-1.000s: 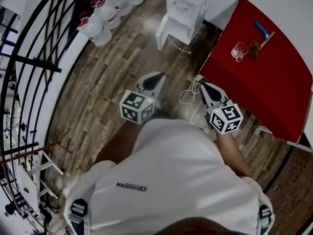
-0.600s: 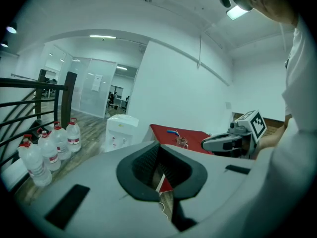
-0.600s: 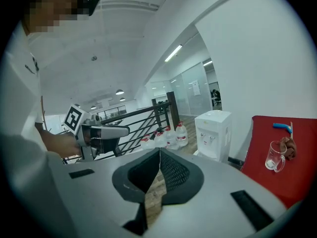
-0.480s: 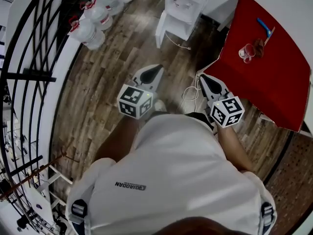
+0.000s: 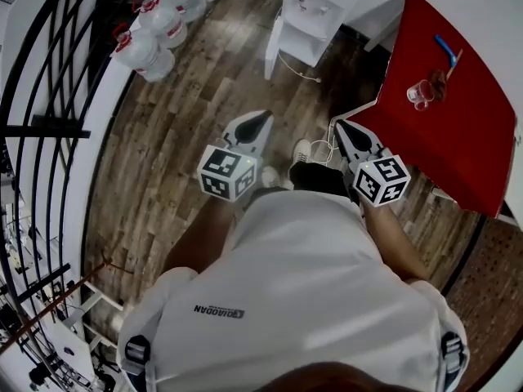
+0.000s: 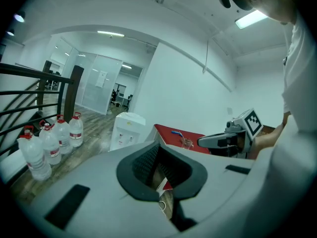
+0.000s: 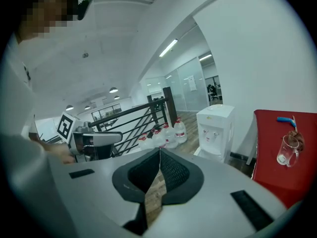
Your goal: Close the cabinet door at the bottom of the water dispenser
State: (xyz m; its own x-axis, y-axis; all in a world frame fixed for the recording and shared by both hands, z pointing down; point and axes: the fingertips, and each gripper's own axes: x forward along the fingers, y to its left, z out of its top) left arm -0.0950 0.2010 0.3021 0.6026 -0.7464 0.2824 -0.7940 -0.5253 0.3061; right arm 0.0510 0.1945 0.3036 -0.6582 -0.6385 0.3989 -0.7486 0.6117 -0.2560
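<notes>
Held out side by side and tipped slightly floorward, the left gripper (image 5: 260,119) and right gripper (image 5: 339,126) both have jaws together on nothing (the shirt (image 5: 310,276) print is too small to read); far ahead stands the water dispenser (image 5: 319,2), its cabinet door (image 5: 274,46) swung open leftward.

1. Tall white plastic water dispenser (image 5: 319,11): top cut off by the head view's upper edge.
2. Its white cabinet door (image 5: 274,49): edge-on, compartment behind hidden.
3. Blue-handled tool (image 5: 445,50) on red table (image 5: 466,137): too small to identify.
</notes>
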